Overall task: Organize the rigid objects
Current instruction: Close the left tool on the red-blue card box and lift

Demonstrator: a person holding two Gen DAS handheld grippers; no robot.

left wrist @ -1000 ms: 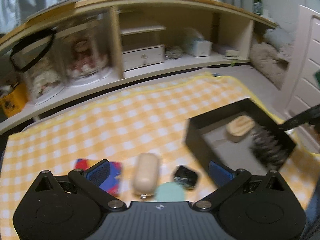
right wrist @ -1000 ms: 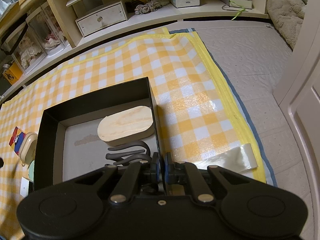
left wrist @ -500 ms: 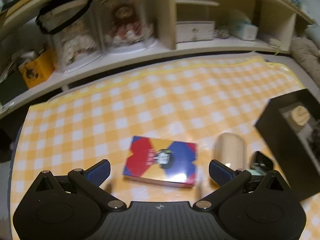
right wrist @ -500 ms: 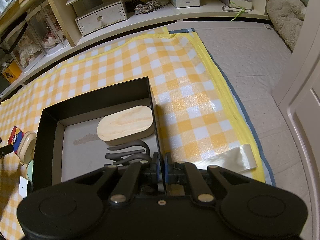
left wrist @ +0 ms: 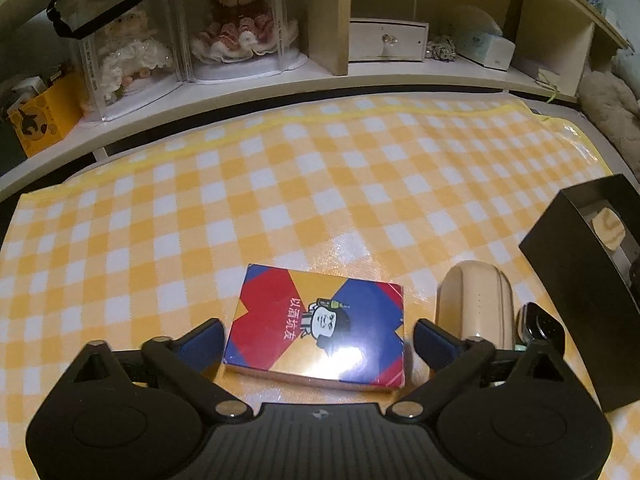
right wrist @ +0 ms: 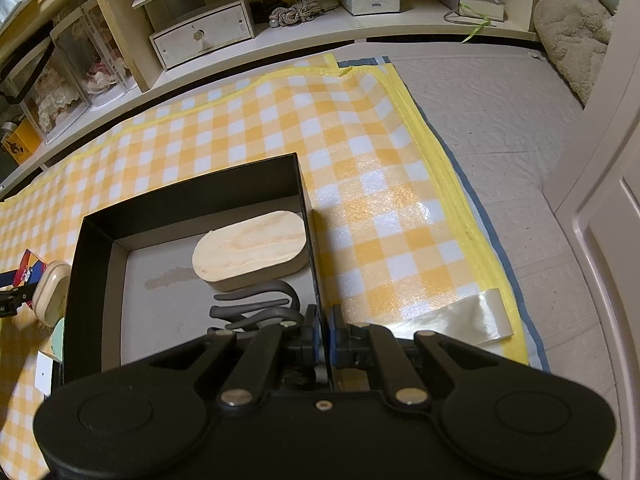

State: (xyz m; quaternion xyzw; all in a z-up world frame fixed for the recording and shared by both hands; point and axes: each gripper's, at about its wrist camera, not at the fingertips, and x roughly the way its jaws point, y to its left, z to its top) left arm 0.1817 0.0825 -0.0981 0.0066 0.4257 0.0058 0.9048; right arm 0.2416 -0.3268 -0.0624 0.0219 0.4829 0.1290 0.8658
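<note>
The left claw [left wrist: 316, 340] stood wide open, its blue-padded fingers [left wrist: 200, 344] flanking the card box [left wrist: 316, 328] on either side without visible contact. The card box was a flat rectangular carton with a glossy red, blue and yellow printed top, lying flat on the checked cloth [left wrist: 280, 184], a shiny yellow-and-white woven sheet.

Positions relative to the card box:
- Just to its right lay the cream case [left wrist: 476, 304], a smooth elongated shell with rounded ends.
- Beyond the case sat a small black faceted object [left wrist: 544, 326], glossy; its identity could not be determined.
- Farther right stood the black tray [left wrist: 576, 292], a matte, straight-walled rectangular box.

The right claw [right wrist: 324, 332] was closed onto the right-hand wall of the black tray [right wrist: 188, 204], the thin wall edge pinched between its blue pads. Inside the tray, against the far right corner, rested the wooden block [right wrist: 250, 248], a pale oblong piece with rounded ends and visible grain. Directly in front of it lay a dark grey curved rubbery item [right wrist: 256, 304], partly hidden by the claw. The tray floor was pale grey and flat.

Behind the cloth ran a low wooden shelf [left wrist: 328, 76] carrying clear display cases with dolls [left wrist: 240, 20], a small white drawer unit [left wrist: 384, 40] and a tissue box [left wrist: 484, 46].
</note>
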